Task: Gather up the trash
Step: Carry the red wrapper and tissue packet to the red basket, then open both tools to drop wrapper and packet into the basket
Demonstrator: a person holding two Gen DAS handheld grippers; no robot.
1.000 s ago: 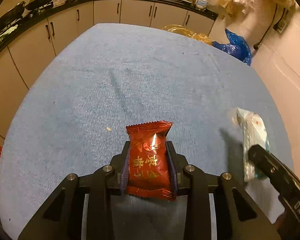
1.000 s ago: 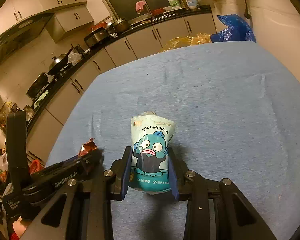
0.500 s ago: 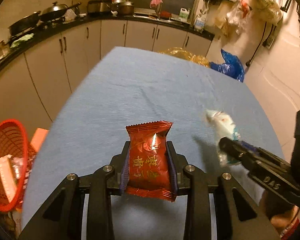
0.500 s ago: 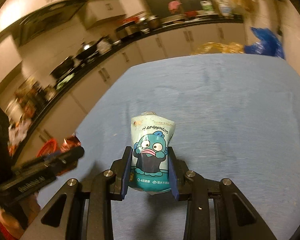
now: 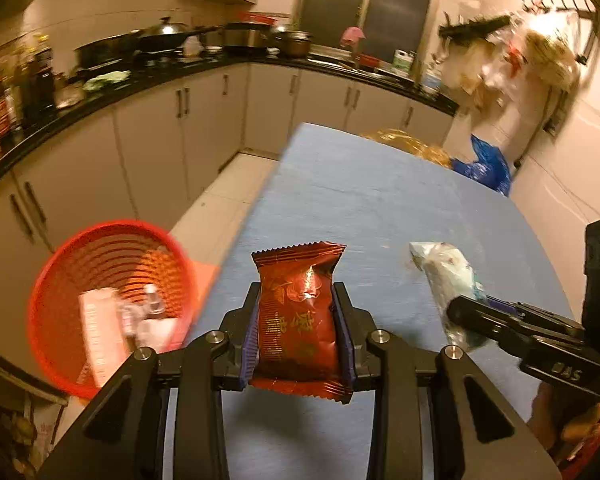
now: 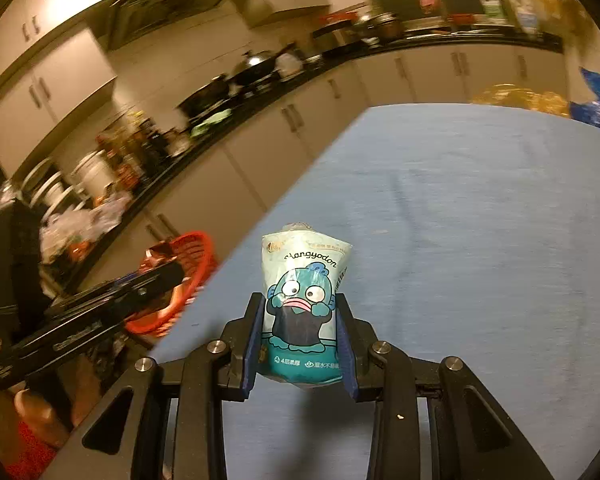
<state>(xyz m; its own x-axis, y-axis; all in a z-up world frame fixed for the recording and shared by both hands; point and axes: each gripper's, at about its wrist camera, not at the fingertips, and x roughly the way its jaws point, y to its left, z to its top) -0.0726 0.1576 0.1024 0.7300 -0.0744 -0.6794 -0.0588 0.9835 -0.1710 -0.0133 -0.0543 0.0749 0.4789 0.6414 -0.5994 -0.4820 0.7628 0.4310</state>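
Note:
My left gripper (image 5: 299, 330) is shut on a red snack packet (image 5: 298, 312) and holds it above the left edge of the blue table (image 5: 364, 200). My right gripper (image 6: 300, 338) is shut on a pale blue tissue pack with a cartoon fish (image 6: 302, 300), above the same table (image 6: 480, 220). That pack also shows in the left wrist view (image 5: 446, 280), held by the right gripper (image 5: 466, 316). A red mesh basket (image 5: 112, 304) stands on the floor left of the table with some trash inside. It also shows in the right wrist view (image 6: 188, 264), partly behind the left gripper.
White kitchen cabinets (image 5: 160, 140) with a dark countertop full of pots line the back and left. A blue bag (image 5: 486, 164) and a yellow bag (image 5: 408, 144) lie beyond the table's far edge. The floor strip (image 5: 220, 208) runs between cabinets and table.
Both grippers have swung left and lifted with their packets still held. The red basket has come fully into view beside the table's left edge.

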